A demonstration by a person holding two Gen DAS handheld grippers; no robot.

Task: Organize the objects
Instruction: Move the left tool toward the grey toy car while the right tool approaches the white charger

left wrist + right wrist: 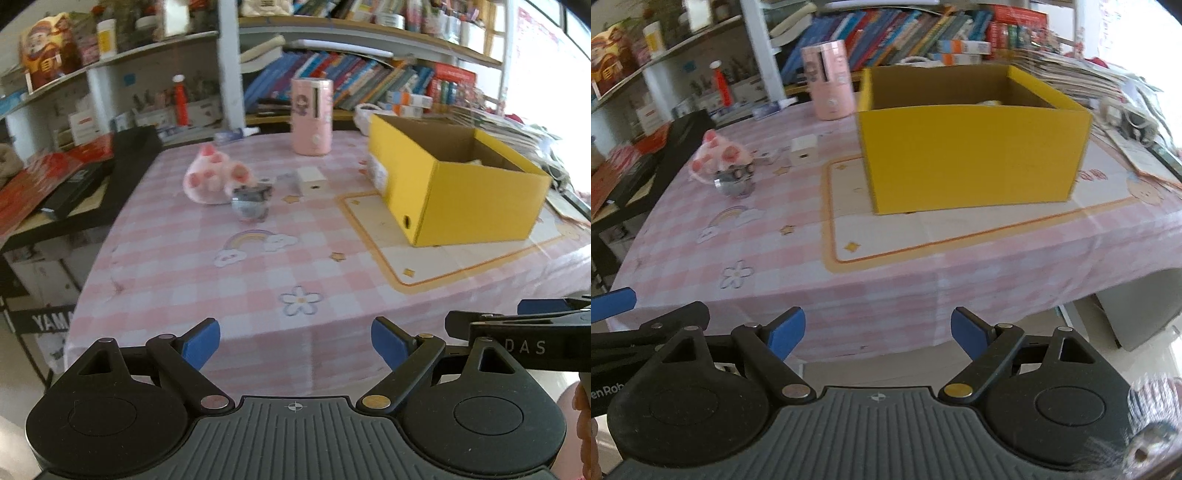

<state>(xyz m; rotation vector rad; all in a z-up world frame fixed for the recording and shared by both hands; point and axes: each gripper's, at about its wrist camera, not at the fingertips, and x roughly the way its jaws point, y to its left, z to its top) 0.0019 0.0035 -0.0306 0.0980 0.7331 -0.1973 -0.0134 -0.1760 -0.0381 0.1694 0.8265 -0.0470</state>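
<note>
An open yellow cardboard box (476, 192) (971, 151) stands on the pink checked tablecloth (207, 273) (768, 258), something pale just visible inside. A pink plush toy (214, 177) (720, 153), a small grey figurine (251, 203) (737, 181) in front of it, and a small white box (311, 179) (804, 149) lie left of the yellow box. My left gripper (295, 343) is open and empty, before the table's near edge. My right gripper (878, 334) is open and empty, also off the near edge.
A pink cylindrical container (312, 116) (829, 81) stands at the table's back. Bookshelves (369, 74) line the wall behind. A black case (103, 177) with red items lies left of the table. Stacked papers (1082, 77) lie at the right.
</note>
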